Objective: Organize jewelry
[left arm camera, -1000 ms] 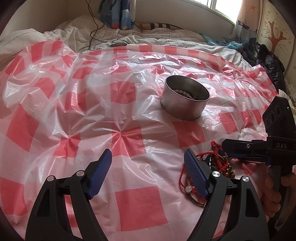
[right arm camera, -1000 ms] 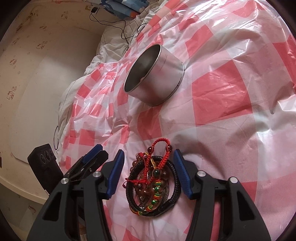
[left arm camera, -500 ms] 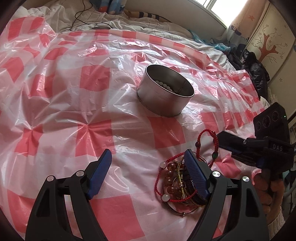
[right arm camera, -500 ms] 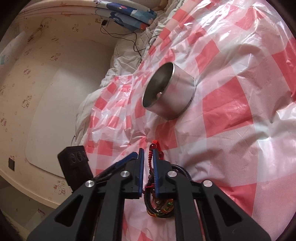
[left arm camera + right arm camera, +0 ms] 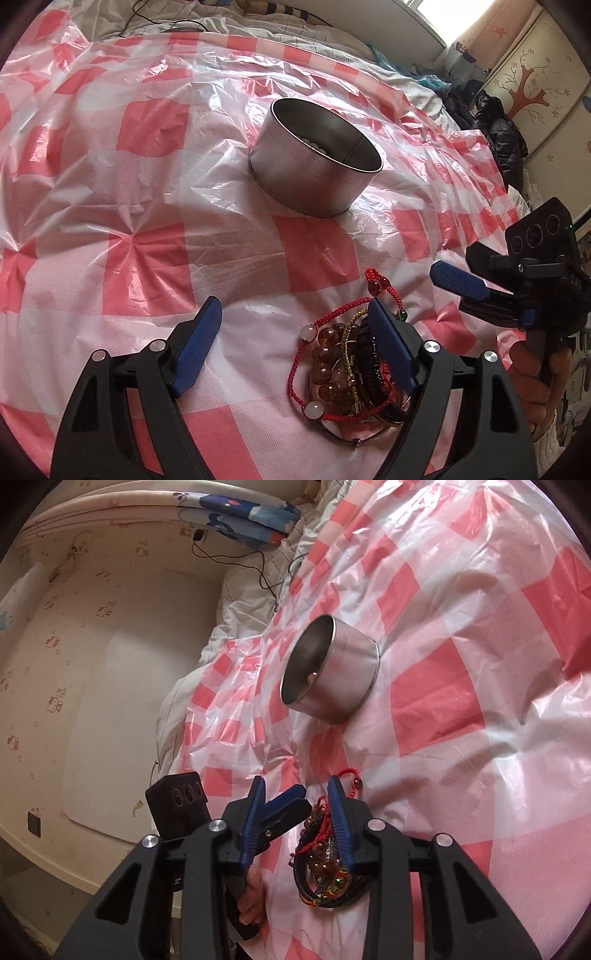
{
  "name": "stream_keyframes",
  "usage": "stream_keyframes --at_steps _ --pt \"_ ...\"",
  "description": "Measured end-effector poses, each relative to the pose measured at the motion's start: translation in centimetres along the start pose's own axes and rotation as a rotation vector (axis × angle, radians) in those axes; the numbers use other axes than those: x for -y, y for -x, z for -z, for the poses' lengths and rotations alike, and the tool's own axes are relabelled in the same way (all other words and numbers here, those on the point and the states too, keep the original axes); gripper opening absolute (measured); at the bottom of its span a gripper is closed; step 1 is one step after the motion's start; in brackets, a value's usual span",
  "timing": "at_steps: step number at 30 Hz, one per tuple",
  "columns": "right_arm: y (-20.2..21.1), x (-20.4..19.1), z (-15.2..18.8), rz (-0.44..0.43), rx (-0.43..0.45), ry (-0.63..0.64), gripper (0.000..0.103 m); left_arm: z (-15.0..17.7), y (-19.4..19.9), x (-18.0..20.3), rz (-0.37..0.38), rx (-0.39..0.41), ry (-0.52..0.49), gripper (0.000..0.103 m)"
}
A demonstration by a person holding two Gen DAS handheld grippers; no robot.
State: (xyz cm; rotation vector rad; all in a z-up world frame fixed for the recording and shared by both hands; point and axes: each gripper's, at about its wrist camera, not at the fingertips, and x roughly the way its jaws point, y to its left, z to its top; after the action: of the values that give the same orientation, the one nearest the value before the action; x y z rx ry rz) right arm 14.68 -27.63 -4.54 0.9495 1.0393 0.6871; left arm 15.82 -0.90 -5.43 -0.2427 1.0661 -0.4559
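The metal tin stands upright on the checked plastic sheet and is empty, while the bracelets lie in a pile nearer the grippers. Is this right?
Not quite: the metal tin is not empty. The left wrist view shows pale beads inside it. It does stand upright on the checked plastic sheet, and the bracelets lie piled nearer the grippers.

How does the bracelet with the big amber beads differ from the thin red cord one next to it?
The amber bead bracelet is a string of big, glossy, see-through brown balls; the red cord bracelet is a thin woven string with only a few pale beads. The cord loops wider, around the amber one. Both lie in one tangled pile on the checked plastic sheet.
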Motion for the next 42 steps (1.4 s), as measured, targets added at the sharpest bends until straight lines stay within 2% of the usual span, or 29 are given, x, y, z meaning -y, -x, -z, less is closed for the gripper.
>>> stream_keyframes --at_steps 4,8,11,13,15,16,17,24,26,31,32,33,34,36,37,39,42 --pt "-0.8 0.8 0.4 0.029 -0.032 -0.03 0.035 0.0 0.3 -0.1 0.044 0.006 0.026 0.077" --pt "-2.0 1.7 0.6 0.077 -0.067 -0.06 0.035 0.2 1.0 -0.9 0.036 0.021 0.069 0.077" --pt "-3.2 1.2 0.4 0.102 -0.077 -0.03 0.035 0.2 1.7 -1.3 0.05 0.037 0.092 0.077" --pt "-3.9 1.1 0.4 0.126 -0.075 -0.011 0.029 0.2 1.9 -1.6 0.061 0.039 0.107 0.077" --pt "-4.3 1.4 0.6 0.134 -0.07 -0.011 0.014 0.3 1.8 -1.8 0.072 0.036 0.119 0.077" --pt "-4.1 1.7 0.6 0.119 -0.065 -0.023 0.008 0.3 1.7 -1.8 0.074 0.033 0.119 0.077" --pt "-3.9 1.8 0.7 0.104 -0.057 -0.029 0.007 0.3 1.7 -1.7 0.078 0.032 0.117 0.077" --pt "-0.6 0.1 0.1 -0.077 0.075 0.011 0.006 -0.1 1.0 -0.3 0.107 0.037 0.066 0.077" --pt "0.3 0.0 0.0 -0.106 0.104 0.017 0.006 -0.2 0.4 0.0 0.111 0.023 0.06 0.077" --pt "1.1 0.6 -0.6 -0.11 0.128 -0.018 0.006 -0.3 -0.5 1.0 0.104 0.001 0.024 0.076" --pt "1.1 0.7 -0.7 -0.11 0.129 -0.023 0.006 -0.3 -0.6 1.1 0.103 0.0 0.019 0.073" --pt "1.2 0.7 -0.7 -0.108 0.132 -0.026 0.006 -0.3 -0.7 1.2 0.105 -0.005 0.014 0.062" --pt "1.5 0.8 -0.8 -0.108 0.134 -0.027 0.006 -0.2 -0.8 1.2 0.105 -0.011 0.012 0.043" --pt "1.4 0.8 -0.9 -0.106 0.135 -0.03 0.006 -0.1 -0.9 1.2 0.098 -0.023 -0.002 0.016" --pt "1.4 0.8 -0.9 -0.104 0.136 -0.03 0.006 0.0 -0.8 1.3 0.081 -0.016 -0.018 0.006" --pt "1.4 0.8 -1.0 -0.103 0.142 -0.033 0.006 0.1 -0.2 1.5 0.06 0.0 -0.04 0.0" --pt "1.5 0.9 -0.9 -0.102 0.147 -0.035 0.006 0.1 0.9 1.2 0.053 0.035 -0.042 0.0"
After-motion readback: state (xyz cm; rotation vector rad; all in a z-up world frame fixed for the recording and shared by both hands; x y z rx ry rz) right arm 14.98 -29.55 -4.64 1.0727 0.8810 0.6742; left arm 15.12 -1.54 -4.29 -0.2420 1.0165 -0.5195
